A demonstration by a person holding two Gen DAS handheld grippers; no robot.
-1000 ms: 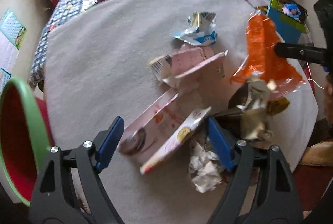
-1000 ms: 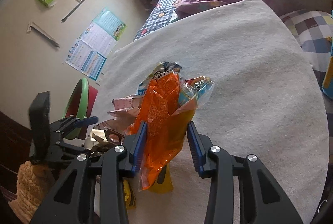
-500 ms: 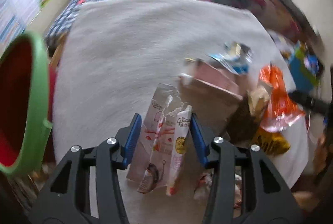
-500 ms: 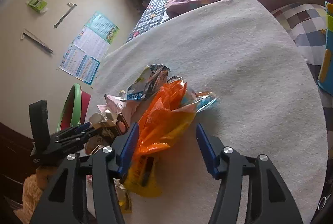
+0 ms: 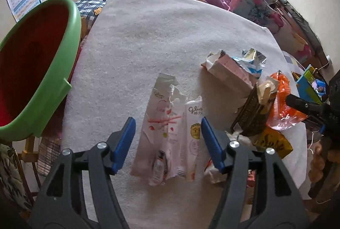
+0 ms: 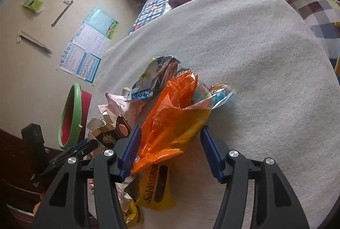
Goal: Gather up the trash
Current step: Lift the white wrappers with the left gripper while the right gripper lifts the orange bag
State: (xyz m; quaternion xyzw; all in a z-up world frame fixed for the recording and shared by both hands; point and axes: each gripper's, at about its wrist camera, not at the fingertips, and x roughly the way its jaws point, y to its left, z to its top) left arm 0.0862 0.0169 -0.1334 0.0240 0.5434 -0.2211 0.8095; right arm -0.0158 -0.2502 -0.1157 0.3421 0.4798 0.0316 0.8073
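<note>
At the far left, a green-rimmed red bin point(image 5: 38, 63) is seen beside the worktop point(image 5: 161, 37), which is covered with a pale towel. The left tongs point(image 5: 167, 141) are opening, with the torn pink-and-white snack wrappers point(image 5: 167, 133) lying flat between the jaws but not pressed by either pad. Further right, a pink carton point(image 5: 229, 73), a blue-and-silver wrapper point(image 5: 251, 61), a brown box point(image 5: 252, 110), a yellow packet point(image 5: 273, 144) and crumpled white paper point(image 5: 214, 171) are piled close together. At the right, the right tongs point(image 6: 169, 150) are held moderately wide around the orange bag point(image 6: 170, 120); one pad appears to touch it, yet no firm grip is shown.

Risks may be judged as follows. The flat wrappers could be missed or only partly caught, because they lie thin against the towel and overlap loosely. The towel itself could be pinched. The orange bag could slip, being slick and crumpled, and neighbouring scraps could be dragged off the worktop edge.

Counted: one bin; two tongs; two long snack wrappers, it seems; one carton, one blue wrapper, one brown box, one orange bag, one yellow packet clearly, perhaps a second.
</note>
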